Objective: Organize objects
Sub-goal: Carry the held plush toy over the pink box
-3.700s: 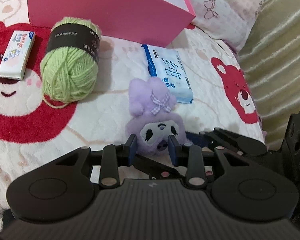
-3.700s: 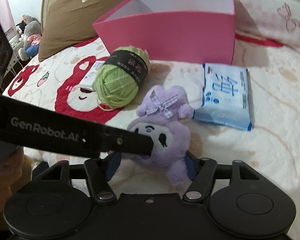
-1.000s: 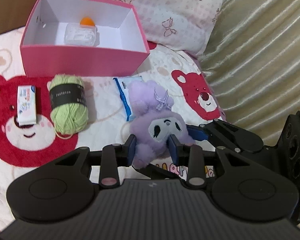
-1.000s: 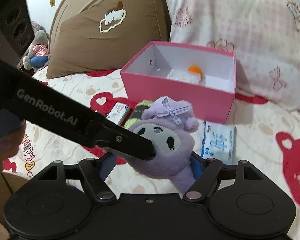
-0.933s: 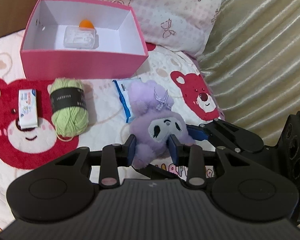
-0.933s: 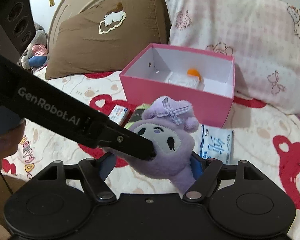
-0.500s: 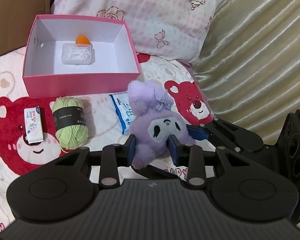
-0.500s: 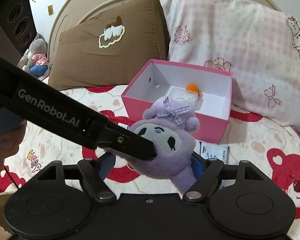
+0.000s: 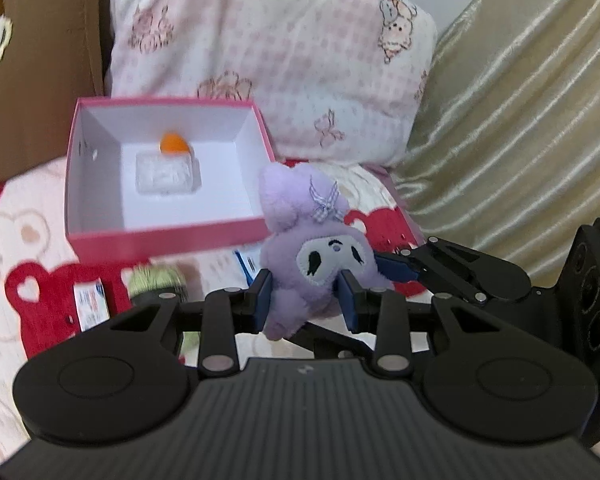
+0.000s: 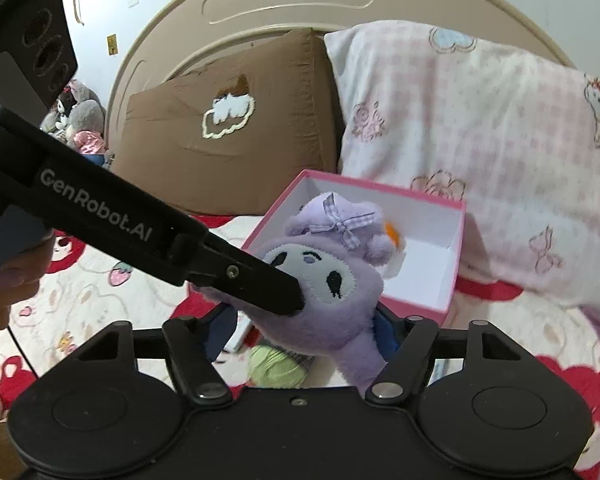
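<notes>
Your left gripper (image 9: pixel 306 306) has its jaws clamped narrowly on the lower body of the purple plush toy (image 9: pixel 314 256), the blue pads pressing into the fur on both sides, so the toy hangs in the air above the bed (image 9: pixel 4 240) with its face turned up and its checked bow on top. Your right gripper (image 10: pixel 304 334) comes at the same toy from the other side: its jaws are closing, with the plush between the blue pads; the right-hand pad sits against the fur, while the left-hand pad looks just clear of it. Seen from the left wrist, the toy is held just right of the open pink box (image 9: pixel 164 236), near its front right corner. In the box lie a clear plastic case (image 9: pixel 166 176) and a small orange thing (image 9: pixel 174 145) behind it. On the blanket in front of the box lie a green yarn ball (image 9: pixel 158 282), a small tissue pack (image 9: pixel 92 306) to its left, and a blue-edged packet (image 9: pixel 249 265) mostly hidden behind the toy. A pink checked pillow (image 9: pixel 284 52) leans behind the box.
</notes>
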